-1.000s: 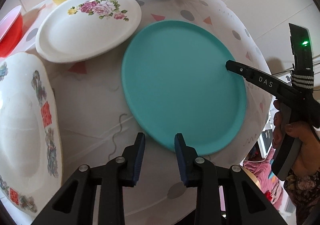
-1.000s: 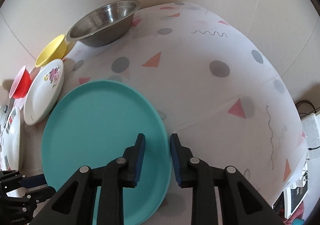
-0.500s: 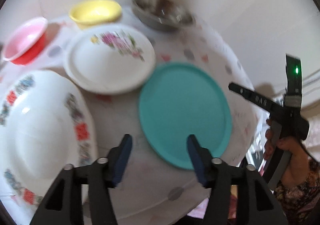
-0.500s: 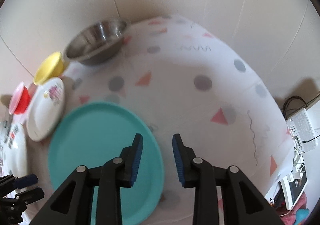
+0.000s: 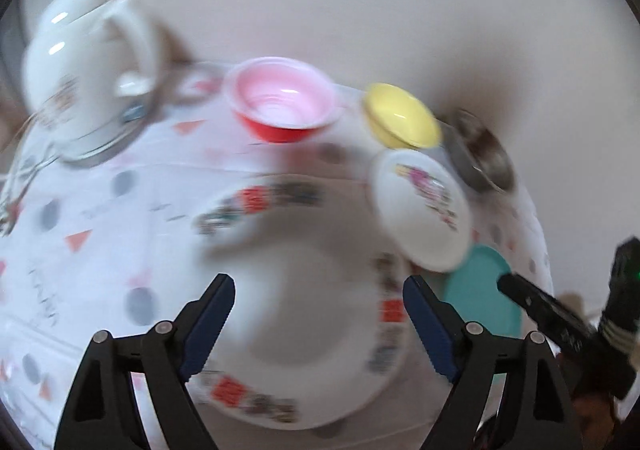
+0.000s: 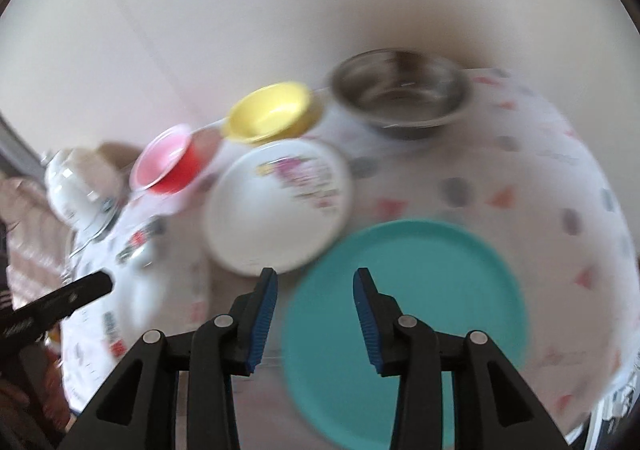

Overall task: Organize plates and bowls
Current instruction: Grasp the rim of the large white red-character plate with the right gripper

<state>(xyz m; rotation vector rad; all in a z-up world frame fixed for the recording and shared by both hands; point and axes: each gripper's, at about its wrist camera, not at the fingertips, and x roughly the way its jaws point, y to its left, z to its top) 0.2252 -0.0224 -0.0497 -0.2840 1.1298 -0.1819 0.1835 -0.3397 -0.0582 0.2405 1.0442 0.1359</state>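
My left gripper (image 5: 319,292) is wide open and empty above a large white plate with a red-patterned rim (image 5: 304,314). My right gripper (image 6: 316,284) is open and empty above the left edge of the teal plate (image 6: 404,322). A white floral plate (image 6: 276,205) lies beyond it, also in the left wrist view (image 5: 420,209). At the back stand a red bowl (image 5: 280,109), a yellow bowl (image 5: 400,115) and a steel bowl (image 6: 400,93). Both views are motion-blurred.
A white teapot (image 5: 84,49) stands on a wire stand at the far left of the table. The patterned tablecloth (image 6: 540,177) covers the table up to the wall behind. The other gripper shows at the right edge of the left wrist view (image 5: 560,314).
Both grippers have opened wider and let go of the teal plate. The left one has swung left over the large patterned plate; the right one has pulled back and turned left.
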